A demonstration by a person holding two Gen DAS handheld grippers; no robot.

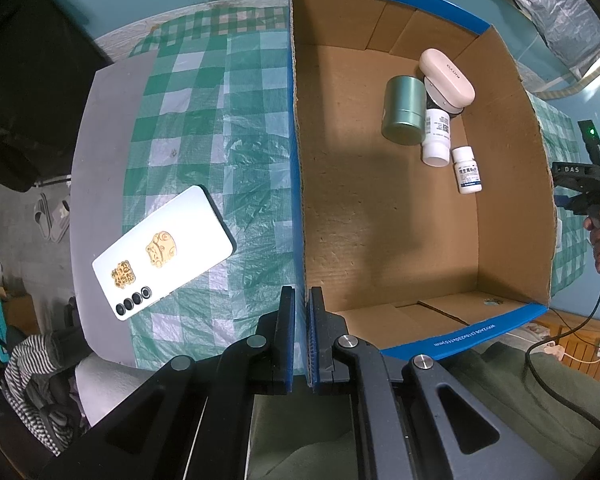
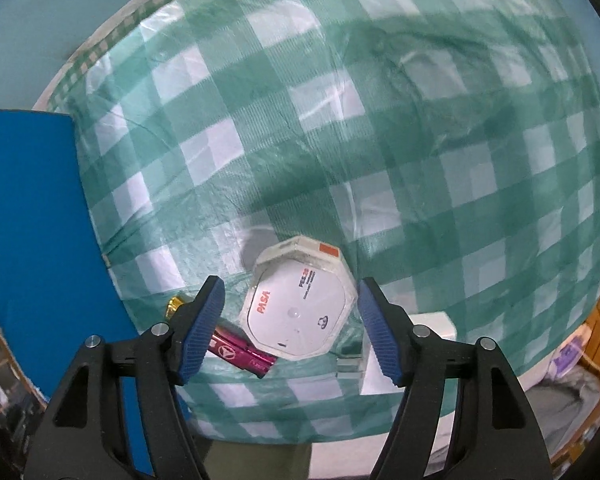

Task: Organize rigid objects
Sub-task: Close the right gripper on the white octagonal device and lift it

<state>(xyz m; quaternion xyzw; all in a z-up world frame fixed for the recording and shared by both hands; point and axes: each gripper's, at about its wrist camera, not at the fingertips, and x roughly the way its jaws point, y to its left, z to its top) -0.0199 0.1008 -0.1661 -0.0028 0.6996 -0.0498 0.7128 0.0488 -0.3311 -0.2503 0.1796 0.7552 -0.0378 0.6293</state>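
A green-and-white checked plastic cloth (image 1: 220, 128) covers the grey desk (image 1: 100, 160) before a teal wall, with slippers (image 1: 52, 216) on the floor at far left. The left gripper (image 1: 302, 312) is clamped on the near-left wall of the cardboard box (image 1: 380, 220) — holding a green tin (image 1: 404, 110), two pill bottles and a cream case (image 1: 448, 76) — while a white phone (image 1: 164, 252) lies to its left. The right gripper (image 2: 290, 324) is spread wide around a white octagonal case (image 2: 300, 308), not touching it, a magenta lighter (image 2: 242, 354) just beside.
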